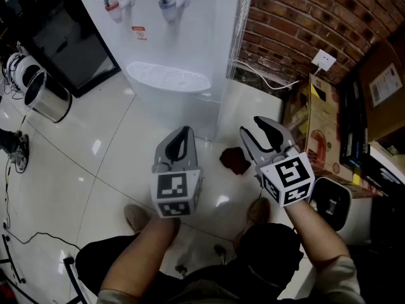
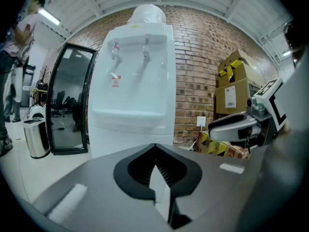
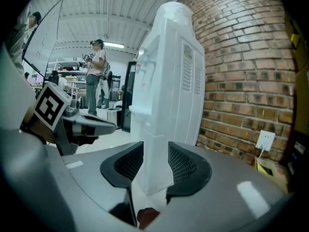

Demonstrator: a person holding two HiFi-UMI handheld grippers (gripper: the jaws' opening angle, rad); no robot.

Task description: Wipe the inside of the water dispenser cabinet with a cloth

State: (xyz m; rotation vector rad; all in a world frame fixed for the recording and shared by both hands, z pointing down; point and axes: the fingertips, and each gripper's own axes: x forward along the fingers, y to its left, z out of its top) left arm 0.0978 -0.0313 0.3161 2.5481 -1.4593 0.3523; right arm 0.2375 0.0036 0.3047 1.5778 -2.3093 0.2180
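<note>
The cloth (image 1: 235, 160) is recorded on the floor (image 1: 126, 144) at the water dispenser's (image 1: 183, 43) near right corner, beside the right gripper's (image 1: 253, 128) open, empty jaws; the left gripper's (image 1: 185, 132) jaws are closed on nothing; whether wiping is pending or done is undetermined.

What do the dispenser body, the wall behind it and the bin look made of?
Dispenser: likely white plastic, smooth moulded panels. Wall: red brick, visible mortar lines. Bin: probably stainless steel, shiny silver sheen.

Red brick wall (image 1: 297, 18), glossy white floor (image 1: 82, 170), steel bin (image 1: 47, 100), cardboard boxes (image 1: 319, 128)
</note>
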